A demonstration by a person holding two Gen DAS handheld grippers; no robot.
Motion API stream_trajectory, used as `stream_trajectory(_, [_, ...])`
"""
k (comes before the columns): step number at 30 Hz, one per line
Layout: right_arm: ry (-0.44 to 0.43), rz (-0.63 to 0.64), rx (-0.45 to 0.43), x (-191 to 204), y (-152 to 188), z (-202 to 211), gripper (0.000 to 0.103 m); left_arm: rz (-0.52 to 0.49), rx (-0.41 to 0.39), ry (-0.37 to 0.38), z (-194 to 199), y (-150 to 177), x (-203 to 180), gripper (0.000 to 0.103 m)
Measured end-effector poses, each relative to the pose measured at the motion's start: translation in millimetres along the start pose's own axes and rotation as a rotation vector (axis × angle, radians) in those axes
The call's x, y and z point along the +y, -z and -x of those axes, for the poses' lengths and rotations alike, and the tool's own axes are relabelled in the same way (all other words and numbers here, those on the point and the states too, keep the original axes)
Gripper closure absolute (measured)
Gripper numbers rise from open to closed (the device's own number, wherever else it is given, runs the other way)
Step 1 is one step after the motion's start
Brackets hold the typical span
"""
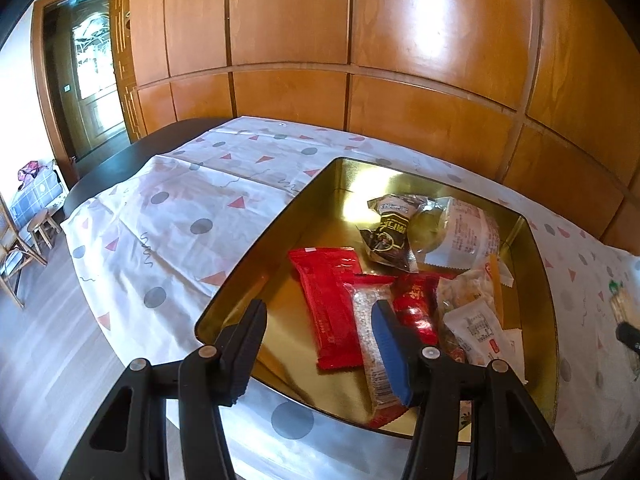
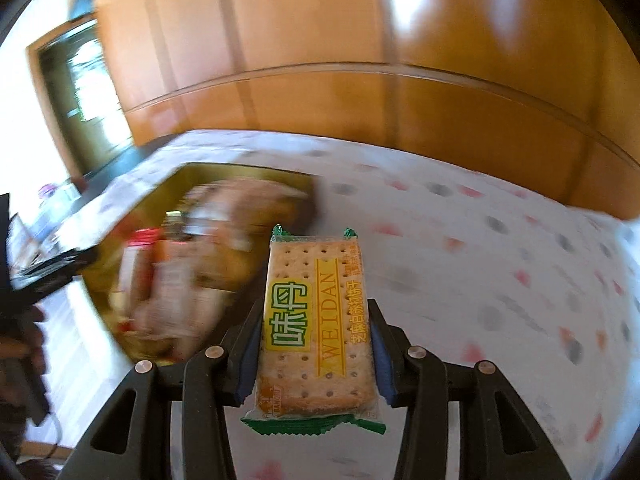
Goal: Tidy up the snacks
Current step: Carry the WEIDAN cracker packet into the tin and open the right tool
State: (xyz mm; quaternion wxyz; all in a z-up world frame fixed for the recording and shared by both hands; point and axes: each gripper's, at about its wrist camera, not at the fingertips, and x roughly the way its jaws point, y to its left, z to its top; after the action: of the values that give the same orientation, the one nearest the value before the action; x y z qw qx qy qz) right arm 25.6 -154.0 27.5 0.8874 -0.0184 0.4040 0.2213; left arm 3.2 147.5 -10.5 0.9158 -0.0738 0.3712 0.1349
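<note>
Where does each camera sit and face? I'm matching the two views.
Left wrist: on the left gripper, looking down at the tin of snacks; open black fingers show.
Right wrist: on the right gripper, over the tablecloth; fingers clamp a cracker pack.
Shared: tin, tablecloth, wood wall.

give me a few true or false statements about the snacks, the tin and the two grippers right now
1. The right gripper is shut on a cracker packet. True.
2. The left gripper holds the red snack packet. False: its jaws are apart with nothing pressed between them, above the gold tin.
3. The gold tin is empty. False: several snack packets lie in it, among them a dark wrapped snack.
4. The tin sits on a patterned tablecloth. True.
5. The cracker packet has blue sealed ends. False: they are green.
</note>
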Motion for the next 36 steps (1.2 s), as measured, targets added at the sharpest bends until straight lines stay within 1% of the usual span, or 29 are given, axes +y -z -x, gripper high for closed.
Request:
stream_trajectory(6, [-0.164, 0.132, 0.044, 81.9, -27.4, -30.8, 0.056, 0.041, -0.011, -0.024, -0.3, -2.0, 16.6, 0.048])
stream_trajectory(10, [-0.178, 0.212, 0.112, 127.8, -29.5, -70.8, 0.056, 0.066, -0.012, -0.043, -1.2, -1.6, 28.9, 0.048])
stream_trajectory(12, [-0.189, 0.230, 0.150, 136.9, -26.7, -89.4, 0.055, 0.073, -0.004, -0.047, -3.8, -0.8, 33.1, 0.048])
stream_trajectory(14, [-0.202, 0.236, 0.187, 141.6, -23.5, -105.0, 0.054, 0.077, 0.006, -0.049, -6.0, 1.6, 35.7, 0.048])
stream_trajectory(16, [-0.233, 0.220, 0.186, 139.9, -21.9, -106.3, 0.053, 0.079, 0.014, -0.046, -7.4, 3.5, 37.0, 0.048])
stream_trajectory(19, [-0.263, 0.205, 0.175, 132.6, -21.1, -91.8, 0.048, 0.079, 0.017, -0.042, -9.4, 4.7, 37.2, 0.048])
stream_trajectory(23, [-0.262, 0.256, 0.150, 130.4, -14.2, -68.9, 0.049, 0.084, 0.019, -0.032, -11.0, 3.7, 34.8, 0.048])
stream_trajectory(24, [-0.257, 0.274, 0.156, 132.5, -10.3, -67.5, 0.052, 0.081, 0.017, -0.030, -10.6, 3.5, 33.5, 0.048])
stream_trajectory(25, [-0.259, 0.286, 0.163, 133.3, -8.3, -70.1, 0.065, 0.078, 0.017, -0.027, -11.0, 3.4, 32.2, 0.048])
stream_trajectory(26, [-0.256, 0.300, 0.171, 135.7, -6.8, -73.0, 0.072, 0.075, 0.018, -0.025, -11.0, 3.6, 30.7, 0.048])
stream_trajectory(27, [-0.231, 0.318, 0.175, 140.0, -3.6, -77.6, 0.073, 0.072, 0.018, -0.023, -10.9, 4.0, 29.2, 0.048])
stream_trajectory(29, [-0.221, 0.325, 0.149, 143.2, -2.0, -82.1, 0.074, 0.068, 0.021, -0.022, -10.9, 4.4, 26.7, 0.048])
stream_trajectory(32, [-0.171, 0.327, 0.118, 145.3, -6.4, -91.7, 0.077, 0.063, 0.022, -0.020, -10.1, 4.7, 24.7, 0.048])
stream_trajectory(36, [-0.177, 0.261, 0.161, 135.0, -11.2, -107.4, 0.077, 0.058, 0.021, -0.017, -9.1, 3.5, 23.3, 0.048])
